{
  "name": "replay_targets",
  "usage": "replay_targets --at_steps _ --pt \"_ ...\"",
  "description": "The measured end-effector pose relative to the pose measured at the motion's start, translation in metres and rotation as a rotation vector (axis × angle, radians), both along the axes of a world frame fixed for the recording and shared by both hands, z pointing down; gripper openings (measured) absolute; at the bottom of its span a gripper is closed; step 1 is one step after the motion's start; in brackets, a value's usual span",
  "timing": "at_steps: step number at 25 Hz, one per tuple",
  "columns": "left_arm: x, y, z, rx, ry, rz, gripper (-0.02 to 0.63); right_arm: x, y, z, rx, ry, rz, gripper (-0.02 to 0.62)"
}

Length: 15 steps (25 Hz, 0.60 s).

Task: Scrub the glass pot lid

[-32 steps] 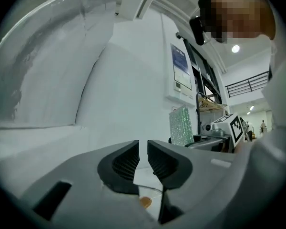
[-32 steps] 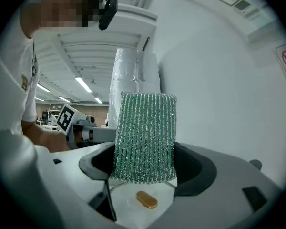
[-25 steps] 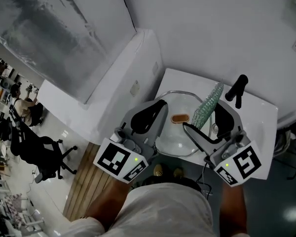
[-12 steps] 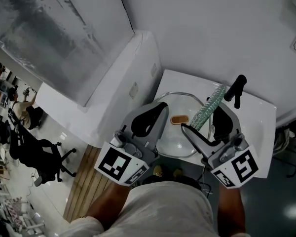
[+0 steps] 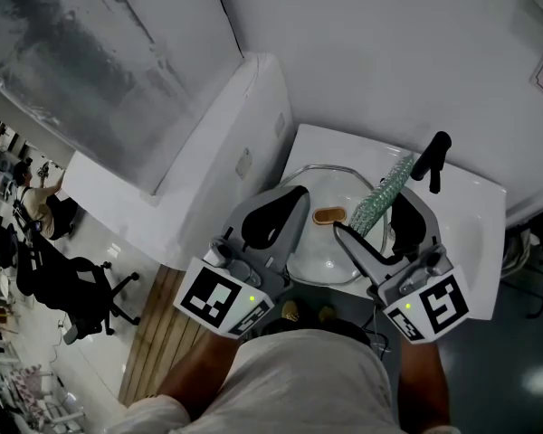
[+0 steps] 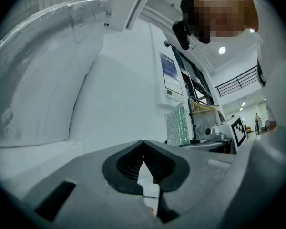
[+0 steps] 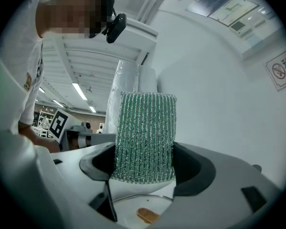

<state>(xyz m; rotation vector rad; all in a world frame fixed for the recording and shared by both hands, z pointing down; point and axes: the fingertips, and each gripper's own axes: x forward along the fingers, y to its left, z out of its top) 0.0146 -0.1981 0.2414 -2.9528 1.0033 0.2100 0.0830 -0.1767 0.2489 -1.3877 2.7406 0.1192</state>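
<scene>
The glass pot lid [image 5: 319,259] with its brown knob [image 5: 329,215] lies in the white basin [image 5: 475,242] below me. My left gripper [image 5: 295,193] sits over the lid's left rim. In the left gripper view its [image 6: 143,142] pads meet at the tips and I see nothing pinched there; whether it touches the rim I cannot tell. My right gripper [image 5: 377,220] is shut on a green mesh scrubber [image 5: 383,194] that sticks up past the jaws, over the lid's right side. In the right gripper view the scrubber [image 7: 144,132] fills the gap of that gripper [image 7: 143,163], and the knob [image 7: 148,215] shows below.
A black tap handle [image 5: 434,159] stands at the basin's back right. A white padded panel [image 5: 208,143] runs along the left, close to the left gripper. A white wall [image 5: 389,52] lies behind. A black office chair [image 5: 77,283] stands on the floor at the lower left.
</scene>
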Motion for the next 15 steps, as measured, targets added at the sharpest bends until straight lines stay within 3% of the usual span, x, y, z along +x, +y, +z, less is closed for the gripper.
replay_targets --at_steps 15 --pt "-0.005 -0.0007 0.0035 -0.009 -0.003 0.004 0.015 -0.0053 0.0008 0.0017 -0.004 0.007 0.006 0.348"
